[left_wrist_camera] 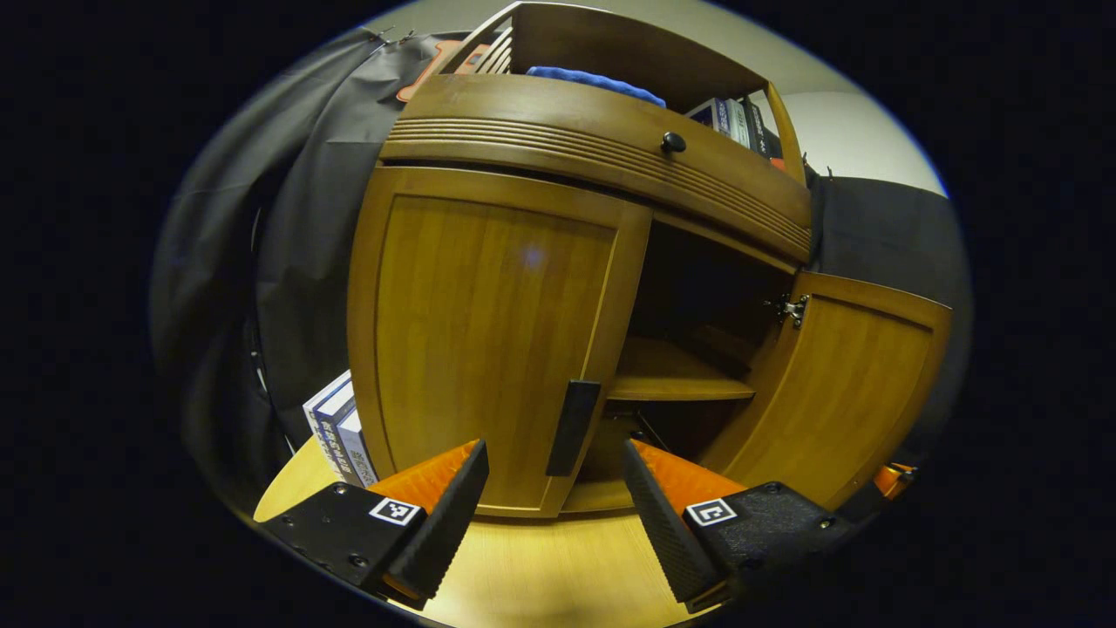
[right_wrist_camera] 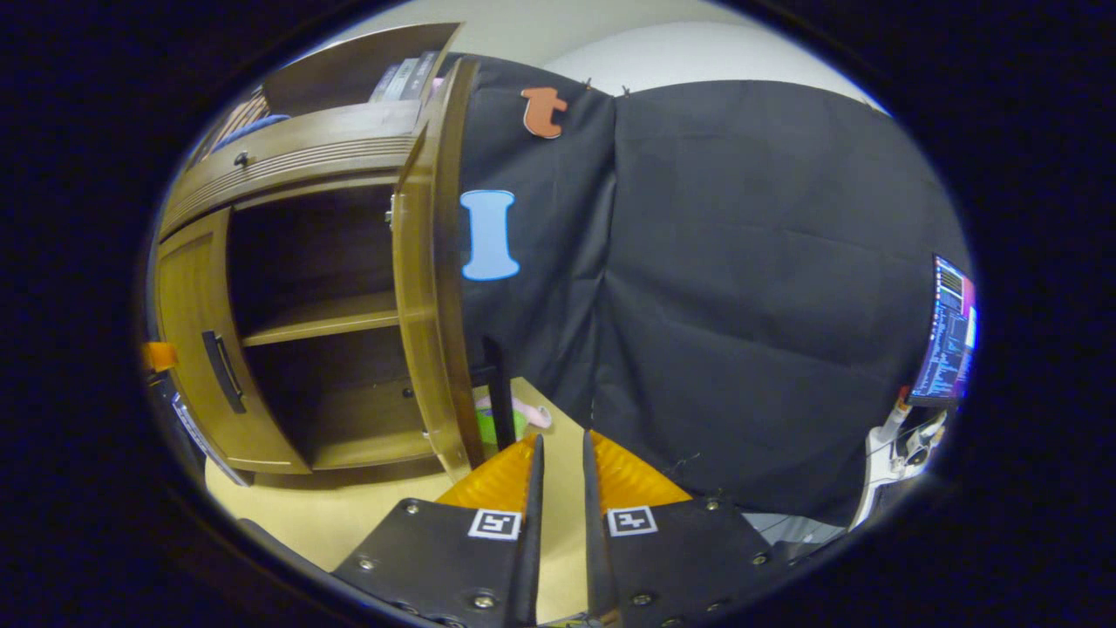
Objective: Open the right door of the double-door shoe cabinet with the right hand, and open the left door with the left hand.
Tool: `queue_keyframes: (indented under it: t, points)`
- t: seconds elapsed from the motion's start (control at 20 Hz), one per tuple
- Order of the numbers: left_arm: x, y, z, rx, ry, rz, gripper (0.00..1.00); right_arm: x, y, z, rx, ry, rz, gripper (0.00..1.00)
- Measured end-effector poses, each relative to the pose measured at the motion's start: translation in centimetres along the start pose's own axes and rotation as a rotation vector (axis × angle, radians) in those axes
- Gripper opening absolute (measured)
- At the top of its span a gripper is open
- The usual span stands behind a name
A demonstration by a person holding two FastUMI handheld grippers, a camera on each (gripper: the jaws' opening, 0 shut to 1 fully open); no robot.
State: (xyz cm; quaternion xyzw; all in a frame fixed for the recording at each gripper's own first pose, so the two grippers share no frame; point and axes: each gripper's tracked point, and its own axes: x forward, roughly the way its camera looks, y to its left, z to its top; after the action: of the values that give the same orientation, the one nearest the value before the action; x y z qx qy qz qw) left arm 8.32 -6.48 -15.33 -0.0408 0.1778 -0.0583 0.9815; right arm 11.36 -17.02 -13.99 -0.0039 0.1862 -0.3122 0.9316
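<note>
The wooden shoe cabinet (left_wrist_camera: 602,139) stands on a light table. Its left door (left_wrist_camera: 488,340) is closed, and the dark handle (left_wrist_camera: 573,427) on its right edge lies just ahead of my left gripper (left_wrist_camera: 558,488), which is open wide and touches nothing. The right door (left_wrist_camera: 837,401) is swung out, baring a shelf (left_wrist_camera: 671,384). In the right gripper view that door (right_wrist_camera: 427,288) stands edge-on, with its dark handle (right_wrist_camera: 499,392) just left of my right gripper (right_wrist_camera: 560,462). A narrow gap shows between the right gripper's jaws, with nothing in it.
Several books (left_wrist_camera: 336,427) lean against the cabinet's left side. A blue cloth (left_wrist_camera: 597,83) and more books (left_wrist_camera: 732,118) sit on top, above a drawer knob (left_wrist_camera: 672,141). A pink and green object (right_wrist_camera: 514,414) lies behind the open door. A lit monitor (right_wrist_camera: 946,336) stands far right.
</note>
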Motion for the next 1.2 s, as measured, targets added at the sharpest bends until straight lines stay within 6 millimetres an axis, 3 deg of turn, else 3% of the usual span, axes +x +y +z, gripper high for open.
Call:
queue_keyframes:
  t: [0.25, 0.5, 0.6, 0.7, 0.8, 0.85, 0.9, 0.95, 1.0, 1.2]
  points:
    - [4.0, -0.9, 0.0, 0.048, 0.008, -0.01, 0.95, -3.3, -5.8, 0.9, 0.049, -0.026, -0.12, 0.22]
    - [7.8, -1.5, -0.8, 0.121, 0.042, -0.014, 0.94, -7.5, -11.8, 0.2, 0.102, -0.031, -0.279, 0.22]
    - [8.9, -2.0, -1.4, 0.14, 0.056, -0.019, 0.88, -8.8, -13.5, -0.4, 0.119, -0.02, -0.328, 0.22]
    - [9.7, -1.8, -1.6, 0.169, 0.048, -0.002, 0.74, -9.8, -14.8, -1.3, 0.126, -0.005, -0.362, 0.22]
    - [10.5, -1.7, -1.3, 0.187, 0.031, 0.008, 0.66, -10.2, -15.2, -1.9, 0.129, 0.011, -0.373, 0.27]
    - [10.7, -1.6, -1.1, 0.195, 0.028, 0.015, 0.55, -10.2, -15.1, -1.9, 0.127, 0.017, -0.371, 0.22]
    - [11.0, -1.8, -1.4, 0.189, 0.032, 0.004, 0.45, -10.1, -15.0, -2.0, 0.123, 0.019, -0.365, 0.27]
    - [10.7, -1.8, -1.2, 0.177, 0.025, -0.002, 0.35, -9.8, -14.6, -1.9, 0.119, 0.021, -0.353, 0.22]
    - [10.6, -1.7, -1.2, 0.163, 0.021, -0.007, 0.38, -9.4, -14.0, -1.9, 0.117, 0.024, -0.335, 0.26]
    - [9.4, -1.6, -1.5, 0.145, 0.027, -0.022, 0.31, -7.1, -10.6, -1.7, 0.096, 0.035, -0.233, 0.22]
